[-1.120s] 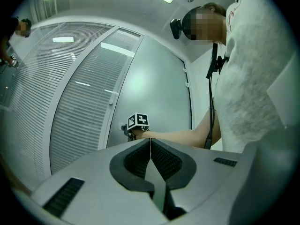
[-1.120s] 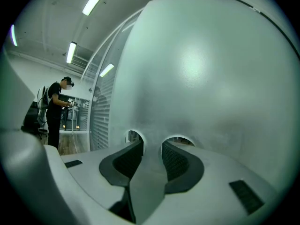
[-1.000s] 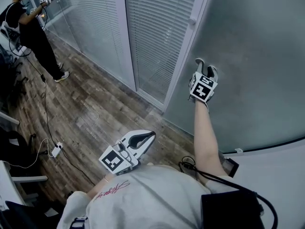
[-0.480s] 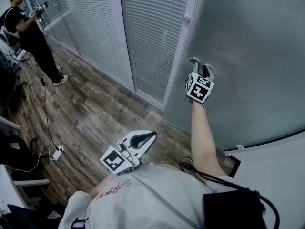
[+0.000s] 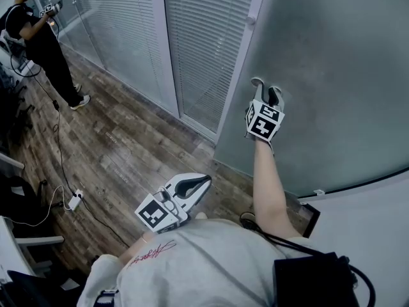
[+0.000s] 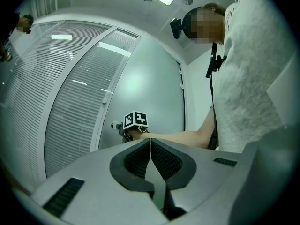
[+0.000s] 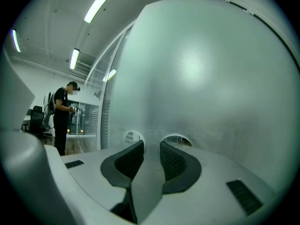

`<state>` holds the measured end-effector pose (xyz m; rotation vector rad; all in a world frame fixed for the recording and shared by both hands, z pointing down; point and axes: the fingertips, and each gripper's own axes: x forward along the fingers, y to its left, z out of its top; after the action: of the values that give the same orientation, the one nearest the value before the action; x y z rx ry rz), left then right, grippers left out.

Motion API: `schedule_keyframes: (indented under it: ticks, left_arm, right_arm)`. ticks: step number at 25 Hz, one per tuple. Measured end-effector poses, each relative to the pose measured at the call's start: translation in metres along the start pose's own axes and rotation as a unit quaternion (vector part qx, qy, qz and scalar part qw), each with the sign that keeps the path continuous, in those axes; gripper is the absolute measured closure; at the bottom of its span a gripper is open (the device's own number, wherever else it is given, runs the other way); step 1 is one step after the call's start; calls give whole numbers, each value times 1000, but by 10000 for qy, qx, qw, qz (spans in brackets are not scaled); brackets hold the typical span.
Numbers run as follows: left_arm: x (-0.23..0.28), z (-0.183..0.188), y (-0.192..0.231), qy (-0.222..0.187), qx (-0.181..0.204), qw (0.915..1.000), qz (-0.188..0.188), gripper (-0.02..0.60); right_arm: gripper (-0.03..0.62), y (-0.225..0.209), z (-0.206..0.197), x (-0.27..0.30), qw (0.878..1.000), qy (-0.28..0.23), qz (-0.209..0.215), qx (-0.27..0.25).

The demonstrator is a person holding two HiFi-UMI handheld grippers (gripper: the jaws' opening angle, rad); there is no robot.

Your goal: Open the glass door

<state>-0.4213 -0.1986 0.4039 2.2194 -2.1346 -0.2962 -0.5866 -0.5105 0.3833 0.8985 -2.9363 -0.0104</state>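
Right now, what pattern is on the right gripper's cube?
Cube: black-and-white square markers, clearest in head view.

The left claw (image 5: 203, 180) is smooth, matt plastic. Under it, the floor (image 5: 121, 152) is grained, faintly glossy wood; ahead, the glass door (image 5: 339, 62) looks frosted.

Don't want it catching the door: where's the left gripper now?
Head view, lower left of centre: the left gripper is held close to the person's chest above the wooden floor, jaws together and empty, well back from the glass door.
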Motion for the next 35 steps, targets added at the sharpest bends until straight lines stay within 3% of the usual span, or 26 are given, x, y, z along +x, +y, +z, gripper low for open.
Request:
schedule_keyframes:
  ticks: [11,16,27,35]
  left_arm:
    - [-25,-8,-26,34,-129,9999,-55,563]
    - [-41,6,-32,-91,-43,9999,-27,563]
    - [-78,4,-66,41,57,9999,-140,563]
    - [-115,1,-100,3,-14,9992,-391,563]
  right_arm:
    - [479,12,-5,-41,9996,-30,268,-75]
    - [479,21,-3,-64,9993,-22,374,-89]
    - [479,38,-10,-123,9986,-57,507,-139]
    - [479,44,-13,-173,9983,-105,547,-156]
